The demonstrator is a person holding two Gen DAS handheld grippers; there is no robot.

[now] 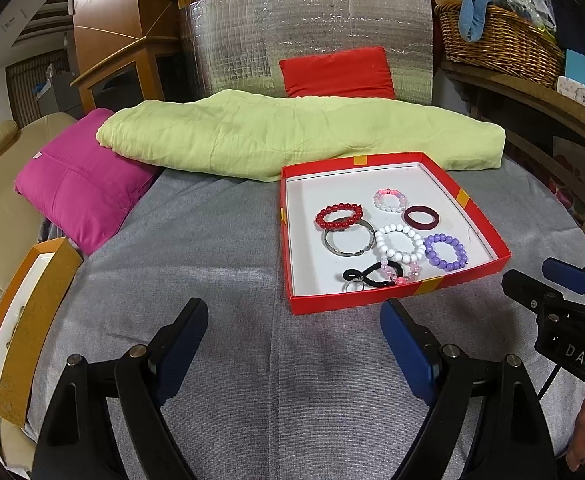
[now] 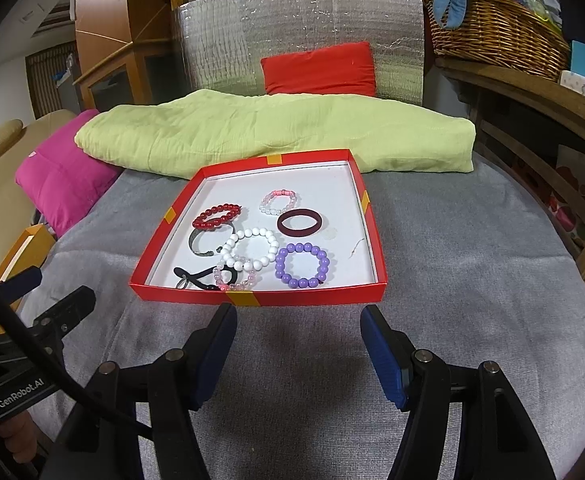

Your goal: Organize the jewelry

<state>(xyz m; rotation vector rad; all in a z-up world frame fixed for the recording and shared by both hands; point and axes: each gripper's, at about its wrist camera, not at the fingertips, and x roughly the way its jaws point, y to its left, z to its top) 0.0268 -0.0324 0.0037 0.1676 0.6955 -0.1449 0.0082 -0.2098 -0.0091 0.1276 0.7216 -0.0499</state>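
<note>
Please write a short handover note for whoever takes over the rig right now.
Left gripper: open, empty, over the grey cloth.
Right gripper: open, empty, just short of the red tray.
All jewelry sits in the tray: red, white and purple bead bracelets, a maroon bangle, others.
An orange box lies far left.
Done: nothing visibly sorted. Left: everything.

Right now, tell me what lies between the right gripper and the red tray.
Only bare grey cloth lies between the right gripper and the red tray, shown in the right wrist view.
</note>
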